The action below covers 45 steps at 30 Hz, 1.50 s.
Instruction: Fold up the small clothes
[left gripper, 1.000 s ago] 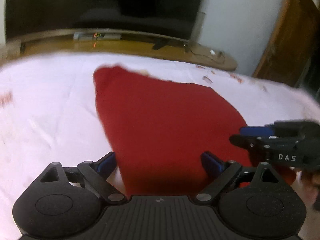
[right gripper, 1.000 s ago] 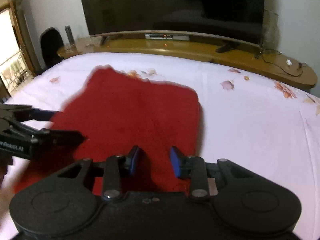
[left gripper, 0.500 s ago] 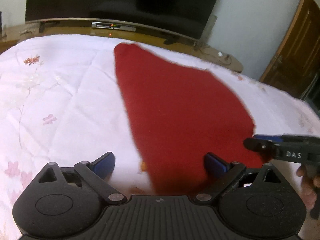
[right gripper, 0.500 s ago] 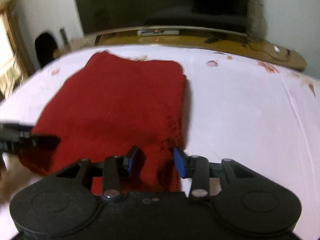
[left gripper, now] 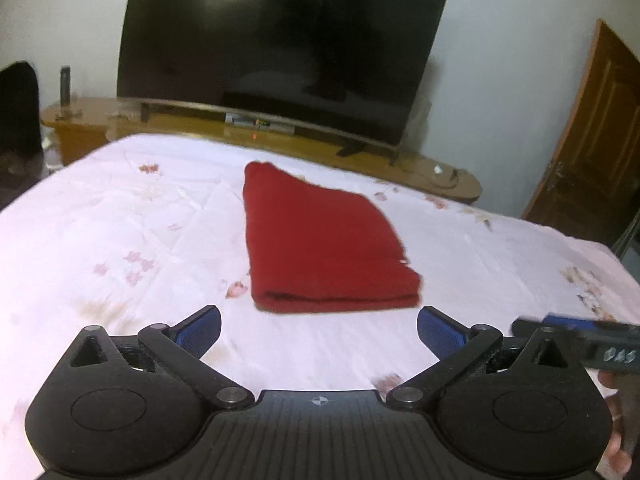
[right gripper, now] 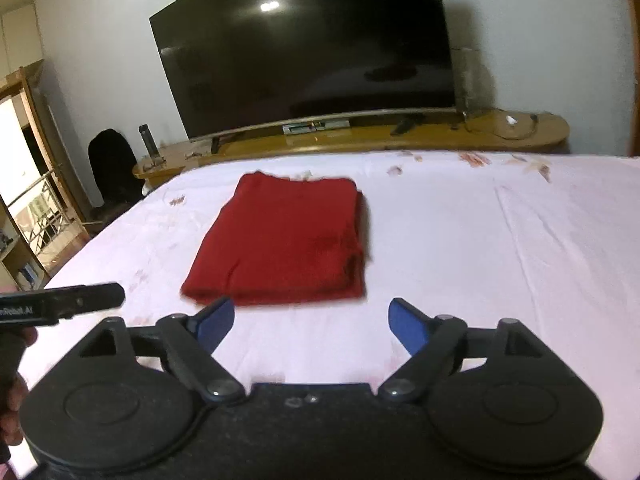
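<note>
- Currently the red garment point(left gripper: 320, 240) lies folded into a flat, roughly rectangular stack at mid-frame on the bed point(left gripper: 120, 240), which has a pale pink floral cover.
- Layering: the near edge shows a rounded fold with a seam line between layers; the right-hand edge looks slightly ragged, with a small corner sticking out. Surface otherwise smooth; fine detail is blurred.
- In the right wrist view the same garment point(right gripper: 280, 240) sits centre-left of frame, its stacked edges visible along its right side.
- Left tool point(left gripper: 319, 326): blue pads spread wide apart, nothing between them, sitting just short of the garment's near edge, not touching it.
- Right tool point(right gripper: 310, 320): blue pads likewise apart and empty, close to the garment's near edge.
- Each tool also appears at the other view's lower edge, side-on and blurred.
- Background: dark television point(left gripper: 280, 52) on a wooden stand point(left gripper: 300, 148), upper frame; brown door point(left gripper: 592, 140) at right.
</note>
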### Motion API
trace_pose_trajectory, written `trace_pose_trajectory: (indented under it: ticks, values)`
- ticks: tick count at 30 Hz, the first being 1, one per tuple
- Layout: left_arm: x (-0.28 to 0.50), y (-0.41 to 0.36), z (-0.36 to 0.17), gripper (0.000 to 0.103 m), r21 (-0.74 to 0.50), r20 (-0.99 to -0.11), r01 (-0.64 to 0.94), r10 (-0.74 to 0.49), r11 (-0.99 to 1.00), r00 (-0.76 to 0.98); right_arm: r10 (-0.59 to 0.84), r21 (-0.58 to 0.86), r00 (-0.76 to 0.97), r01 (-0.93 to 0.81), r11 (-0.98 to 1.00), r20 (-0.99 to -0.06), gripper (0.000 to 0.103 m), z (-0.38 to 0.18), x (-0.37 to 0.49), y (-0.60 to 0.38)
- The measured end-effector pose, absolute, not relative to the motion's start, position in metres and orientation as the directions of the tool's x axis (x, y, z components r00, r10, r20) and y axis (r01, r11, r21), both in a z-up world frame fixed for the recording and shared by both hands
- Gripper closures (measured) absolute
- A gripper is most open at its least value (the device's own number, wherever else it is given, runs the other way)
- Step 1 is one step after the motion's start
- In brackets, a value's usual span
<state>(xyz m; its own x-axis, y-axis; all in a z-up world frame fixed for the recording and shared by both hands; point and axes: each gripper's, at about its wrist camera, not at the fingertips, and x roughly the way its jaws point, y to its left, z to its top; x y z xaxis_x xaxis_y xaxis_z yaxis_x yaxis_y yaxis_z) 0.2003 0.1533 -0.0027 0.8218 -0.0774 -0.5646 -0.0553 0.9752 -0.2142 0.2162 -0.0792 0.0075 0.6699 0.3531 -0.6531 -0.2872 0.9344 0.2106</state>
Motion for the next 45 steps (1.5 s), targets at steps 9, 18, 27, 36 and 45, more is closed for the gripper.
trace_pose_trajectory:
  ticks: [9, 18, 27, 36, 45]
  values:
    - [0.095, 0.118, 0.022, 0.0, -0.19, -0.528, -0.052, -0.058, 0.98, 0.847, 0.34, 0.155, 0.697, -0.316, 0.936, -0.632, 0.015, 0.034, 0.13, -0.09]
    - [0.058, 0.115, 0.028, 0.0, -0.205, -0.511, -0.102, -0.018, 0.973, 0.86, 0.342, 0.132, 0.723, -0.331, 0.934, -0.601, 0.015, 0.051, 0.082, -0.099]
    - [0.058, 0.106, 0.029, 0.0, -0.199, -0.499, -0.081, -0.03, 0.977, 0.866, 0.339, 0.123, 0.736, -0.332, 0.935, -0.587, 0.014, 0.057, 0.072, -0.102]
    - [0.062, 0.104, 0.031, 0.0, -0.2, -0.492, -0.077, -0.032, 0.977, 0.87, 0.338, 0.122, 0.741, -0.332, 0.936, -0.58, 0.014, 0.059, 0.072, -0.103]
    - [0.062, 0.1, 0.032, 0.0, -0.198, -0.491, -0.08, -0.028, 0.977, 0.871, 0.341, 0.12, 0.742, -0.336, 0.934, -0.576, 0.014, 0.062, 0.071, -0.103]
